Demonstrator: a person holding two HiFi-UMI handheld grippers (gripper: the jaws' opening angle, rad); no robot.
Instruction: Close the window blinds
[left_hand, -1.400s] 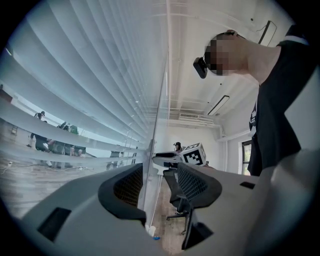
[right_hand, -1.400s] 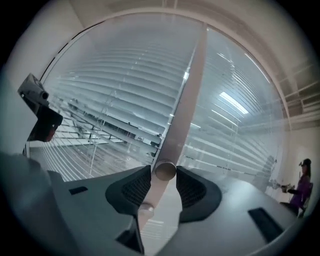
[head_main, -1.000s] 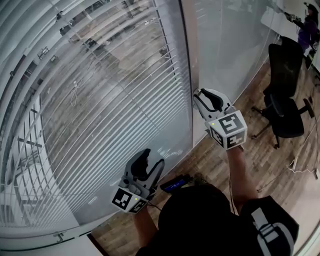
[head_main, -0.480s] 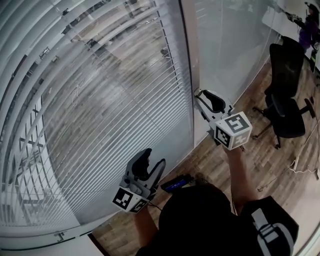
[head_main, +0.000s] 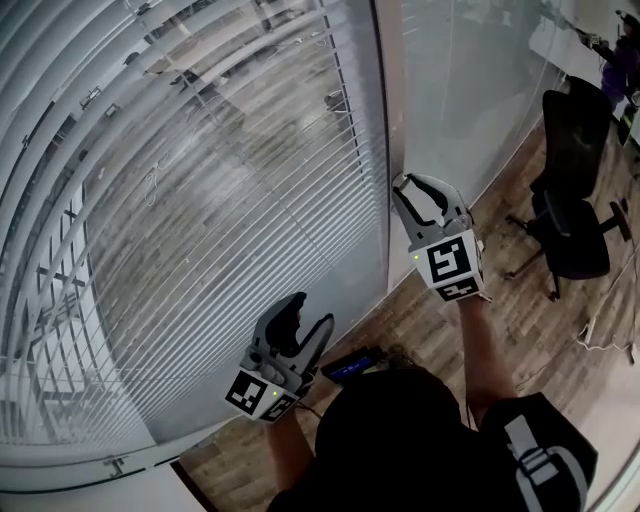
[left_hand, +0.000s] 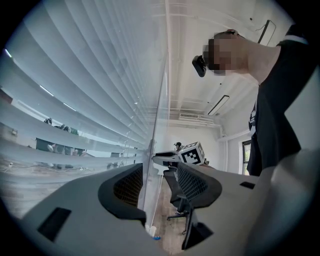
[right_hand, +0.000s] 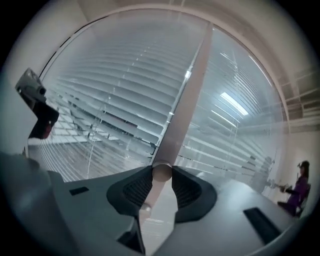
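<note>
By the blinds (head_main: 200, 230), right gripper (right_hand: 161, 175) clamps one wand (right_hand: 185, 95); left gripper (left_hand: 156, 174) gapes empty.

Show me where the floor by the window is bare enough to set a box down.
Bare wood floor lies between the person's right arm and the office chair. It is crowded round the chair's legs and the white cable, and below the blinds, where a dark device lies.

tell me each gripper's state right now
left gripper: open, empty
right gripper: closed on the wand
</note>
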